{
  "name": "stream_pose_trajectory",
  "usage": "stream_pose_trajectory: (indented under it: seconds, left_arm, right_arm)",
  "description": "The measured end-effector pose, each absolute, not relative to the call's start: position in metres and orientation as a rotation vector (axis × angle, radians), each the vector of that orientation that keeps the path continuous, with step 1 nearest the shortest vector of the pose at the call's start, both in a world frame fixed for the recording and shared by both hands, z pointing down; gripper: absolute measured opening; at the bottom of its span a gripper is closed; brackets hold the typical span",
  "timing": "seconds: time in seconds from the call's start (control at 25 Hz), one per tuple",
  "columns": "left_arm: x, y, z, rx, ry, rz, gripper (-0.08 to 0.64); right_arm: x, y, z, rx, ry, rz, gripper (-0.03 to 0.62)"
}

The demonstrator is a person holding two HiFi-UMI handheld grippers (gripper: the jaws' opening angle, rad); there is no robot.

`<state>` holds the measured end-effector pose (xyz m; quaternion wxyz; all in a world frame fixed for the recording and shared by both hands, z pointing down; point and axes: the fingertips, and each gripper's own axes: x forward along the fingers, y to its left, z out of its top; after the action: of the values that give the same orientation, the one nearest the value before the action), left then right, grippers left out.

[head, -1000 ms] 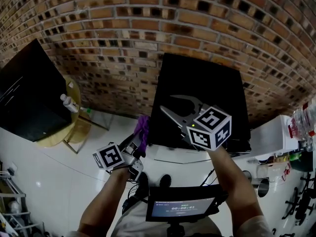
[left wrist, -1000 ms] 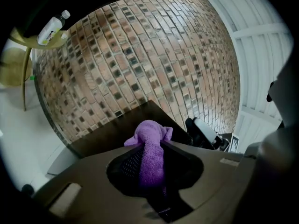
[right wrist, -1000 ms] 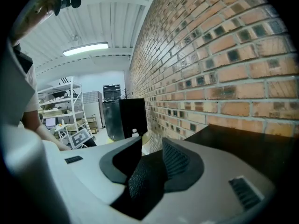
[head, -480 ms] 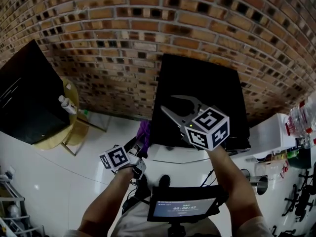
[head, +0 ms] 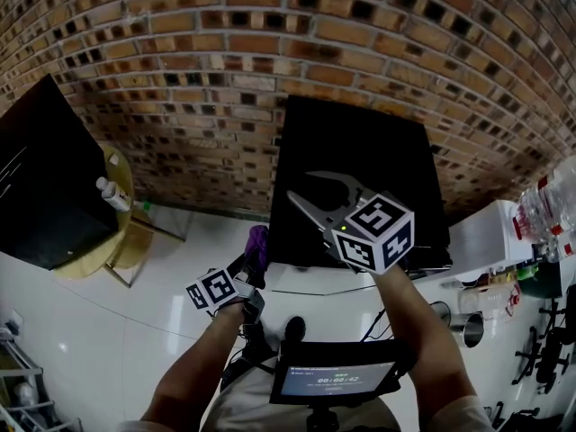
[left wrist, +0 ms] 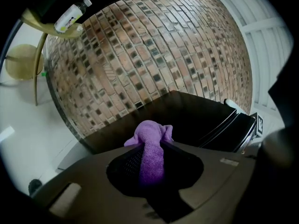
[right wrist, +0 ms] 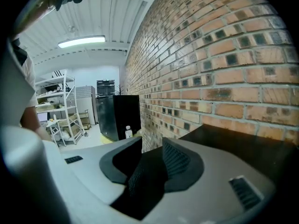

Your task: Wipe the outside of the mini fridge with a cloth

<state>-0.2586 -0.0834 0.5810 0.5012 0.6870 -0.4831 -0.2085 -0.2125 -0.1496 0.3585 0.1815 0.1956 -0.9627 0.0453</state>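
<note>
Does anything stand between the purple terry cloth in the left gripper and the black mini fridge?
Nothing visible does: the purple terry cloth, clamped in the left gripper, faces the black mini fridge side directly.

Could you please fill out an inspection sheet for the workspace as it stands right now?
Surface: the mini fridge has a black top, bare where visible.
Job's things: the purple cloth is bunched at the fridge's left side; contact cannot be told.
Clutter: a bottle stands on a round table; water bottles and a metal cup are at the right.
Grippers: the left gripper is clamped on the cloth; the right gripper is open and empty over the fridge top.
Cables: dark cables lie on the floor before the fridge.
Surroundings: brick wall, white floor, black cabinet at the left.
</note>
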Motion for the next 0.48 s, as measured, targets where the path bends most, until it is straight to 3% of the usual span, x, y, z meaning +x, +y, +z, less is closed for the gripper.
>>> stream_pose_trajectory:
  seconds: [0.48]
  left_arm:
    - [-0.256, -0.079, 0.656, 1.593, -1.167, -0.325, 0.071]
  right_arm:
    - [-0.212, -0.151, 0.358, 0.580, -2.714, 0.133, 0.128]
